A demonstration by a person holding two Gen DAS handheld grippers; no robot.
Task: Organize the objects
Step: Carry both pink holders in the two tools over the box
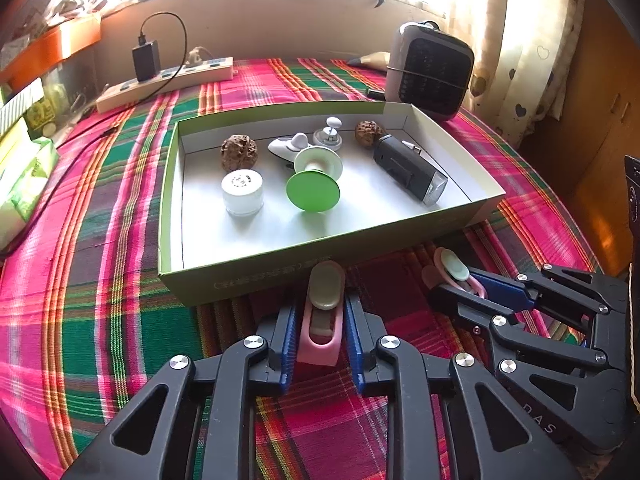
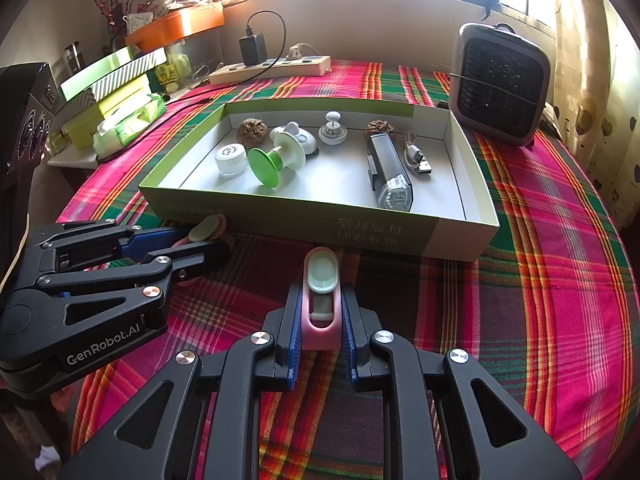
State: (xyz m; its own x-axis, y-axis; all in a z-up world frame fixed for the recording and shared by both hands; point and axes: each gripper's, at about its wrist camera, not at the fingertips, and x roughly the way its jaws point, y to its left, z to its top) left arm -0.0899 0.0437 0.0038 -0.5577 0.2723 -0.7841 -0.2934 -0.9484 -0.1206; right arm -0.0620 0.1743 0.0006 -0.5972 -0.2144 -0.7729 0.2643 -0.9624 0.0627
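Two pink clips with pale green tabs lie on the plaid cloth just in front of a shallow green box. My left gripper is shut on one pink clip, its blue pads against the clip's sides. To its right, my right gripper is shut on the other pink clip. In the box lie two walnuts, a white jar, a green-and-white spool, a black flashlight and a USB cable.
A grey fan heater stands behind the box at the right. A power strip with a black adapter lies at the back. Tissue packs and stacked boxes sit at the left edge. A curtain hangs at the right.
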